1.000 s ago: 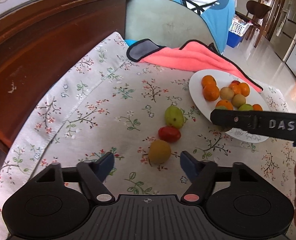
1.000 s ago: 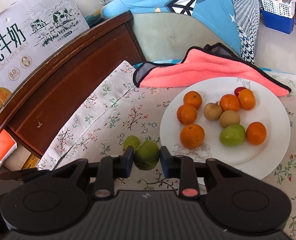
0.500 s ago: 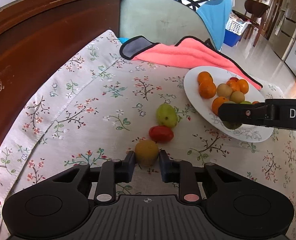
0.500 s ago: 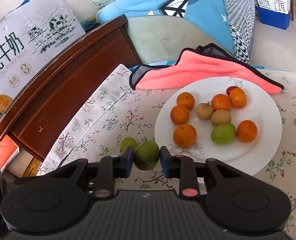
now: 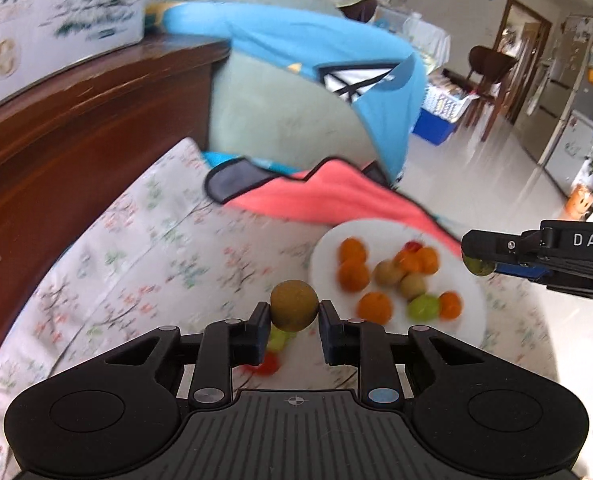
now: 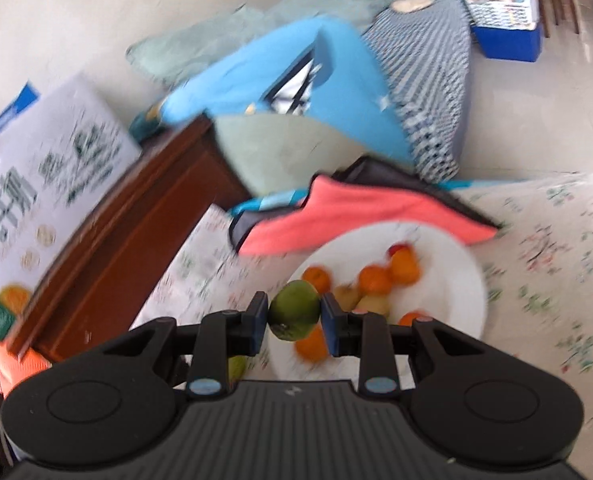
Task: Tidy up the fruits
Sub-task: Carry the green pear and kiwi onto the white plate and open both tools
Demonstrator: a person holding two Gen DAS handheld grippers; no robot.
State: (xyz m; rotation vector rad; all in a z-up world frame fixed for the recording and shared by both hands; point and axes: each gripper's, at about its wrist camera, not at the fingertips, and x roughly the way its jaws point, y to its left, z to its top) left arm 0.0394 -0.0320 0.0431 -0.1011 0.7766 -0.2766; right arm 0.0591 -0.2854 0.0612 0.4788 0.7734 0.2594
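Both tools are loaded: the left gripper is clamped on a yellow-brown fruit, and the right gripper is clamped on a green fruit, each fruit carried clear of the floral tablecloth and heading, I judge, for the white plate. The plate is already crowded with oranges and other small fruit, so a drop from any height could set the round ones rolling — off the rim, or off the cloth altogether. Both carried fruits are pinched only at their sides, so a quick swing might let one slip. The two grippers also converge on one plate and could knock together. A green fruit and a red one still lie on the cloth below the left gripper — easy to nudge.
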